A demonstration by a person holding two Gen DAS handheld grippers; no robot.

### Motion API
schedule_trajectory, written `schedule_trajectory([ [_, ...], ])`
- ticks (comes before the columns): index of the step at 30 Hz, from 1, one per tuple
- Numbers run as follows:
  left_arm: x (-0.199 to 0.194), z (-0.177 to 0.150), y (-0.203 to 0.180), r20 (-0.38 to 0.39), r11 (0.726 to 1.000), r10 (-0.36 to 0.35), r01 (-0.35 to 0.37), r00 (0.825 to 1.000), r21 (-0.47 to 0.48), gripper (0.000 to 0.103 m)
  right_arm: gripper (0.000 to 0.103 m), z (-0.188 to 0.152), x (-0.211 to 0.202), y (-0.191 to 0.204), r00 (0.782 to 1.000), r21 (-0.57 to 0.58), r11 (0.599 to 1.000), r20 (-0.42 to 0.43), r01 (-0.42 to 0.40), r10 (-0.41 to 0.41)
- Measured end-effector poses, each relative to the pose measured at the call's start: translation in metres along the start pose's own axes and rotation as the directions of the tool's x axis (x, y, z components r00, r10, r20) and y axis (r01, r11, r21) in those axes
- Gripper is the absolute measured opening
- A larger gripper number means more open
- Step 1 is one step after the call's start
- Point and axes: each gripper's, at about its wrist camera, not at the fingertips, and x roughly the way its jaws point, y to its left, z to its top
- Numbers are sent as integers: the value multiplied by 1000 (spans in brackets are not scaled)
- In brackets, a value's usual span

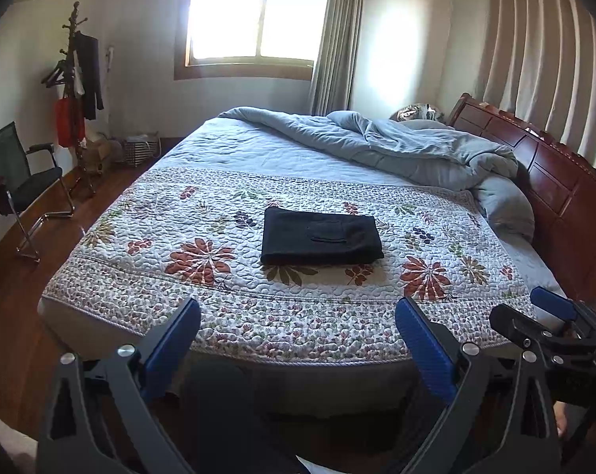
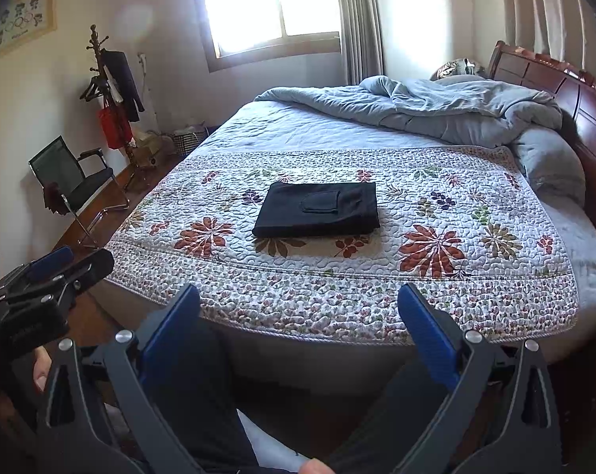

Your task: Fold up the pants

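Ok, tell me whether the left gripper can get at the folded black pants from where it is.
Probably yes, with a forward reach. The left gripper, jaws wide open and empty, hangs off the near edge of the bed. Only bare floral quilt lies between it and the pants; the right gripper sits off to the side.

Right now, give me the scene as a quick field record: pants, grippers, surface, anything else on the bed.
pants: black pants, folded into a flat rectangle, pocket facing up
surface: floral quilt on the bed, pants lying near its middle
left gripper: left gripper open, empty, held back off the near bed edge
right gripper: right gripper open, empty, also back off the bed edge
contact: neither gripper touches the pants
other on bed: bunched grey-blue duvet near the headboard, apart from the pants
task state: fold looks done
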Motion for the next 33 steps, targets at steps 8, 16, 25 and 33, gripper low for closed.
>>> schedule_trajectory([
  [8, 5, 0, 0, -5, 1000, 4, -4, 1000, 5, 99, 100, -1, 4, -2, 1000, 2, 1000, -8, -1, 1],
  [16, 8, 1, -2, 0, 1000, 3, -3, 1000, 2, 99, 100, -1, 9, -8, 1000, 12, 1000, -14, 2, -2],
  [25, 7, 0, 0, 21, 1000, 1, -1, 1000, -10, 99, 100, -1, 9, -12, 1000, 25, 1000, -8, 3, -3],
  [33, 8, 1, 0, 18, 1000, -4, 4, 1000, -10, 99, 100, -1, 7, -15, 1000, 31, 1000, -2, 7, -7],
])
